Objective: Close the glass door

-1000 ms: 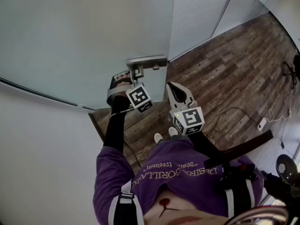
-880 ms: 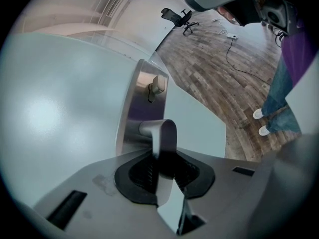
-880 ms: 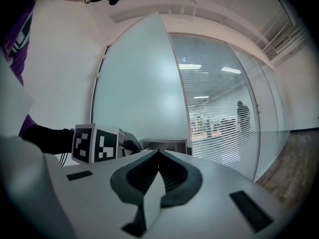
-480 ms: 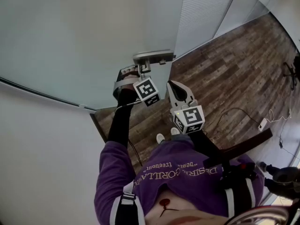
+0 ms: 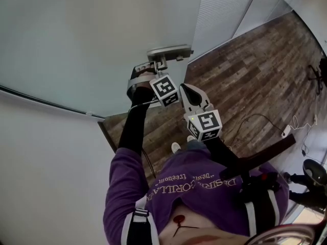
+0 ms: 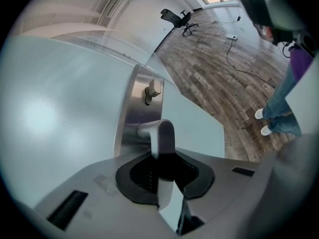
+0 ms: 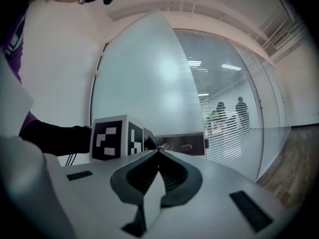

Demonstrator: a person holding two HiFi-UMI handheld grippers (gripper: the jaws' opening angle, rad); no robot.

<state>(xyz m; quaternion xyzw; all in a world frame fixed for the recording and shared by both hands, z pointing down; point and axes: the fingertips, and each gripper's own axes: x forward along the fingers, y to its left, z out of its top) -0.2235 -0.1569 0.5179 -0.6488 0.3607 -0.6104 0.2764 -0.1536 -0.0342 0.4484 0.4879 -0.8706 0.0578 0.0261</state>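
The frosted glass door (image 5: 102, 34) fills the upper left of the head view, its metal handle plate (image 5: 168, 51) at the free edge. My left gripper (image 5: 158, 65) is shut on the lever handle (image 6: 162, 133), which runs straight in between the dark pads; its jaws have just been closing on it. A thumb-turn (image 6: 152, 89) sits on the plate (image 6: 134, 98) above the lever. My right gripper (image 5: 185, 89) hovers just right of the left one, shut and empty, its tips (image 7: 158, 151) pointing at the plate (image 7: 184, 144) and the left gripper's marker cube (image 7: 114, 137).
Wood-plank floor (image 5: 245, 70) lies to the right, with a cable and power strip (image 5: 286, 132) on it. A fixed glass panel with blinds (image 5: 225, 9) stands beyond the door's edge. An office chair (image 6: 178, 18) stands far off. People (image 7: 229, 112) show behind the blinds.
The door's handle edge and my left gripper have swung right and slightly up in the head view, toward the blinds panel. The right gripper followed a little.
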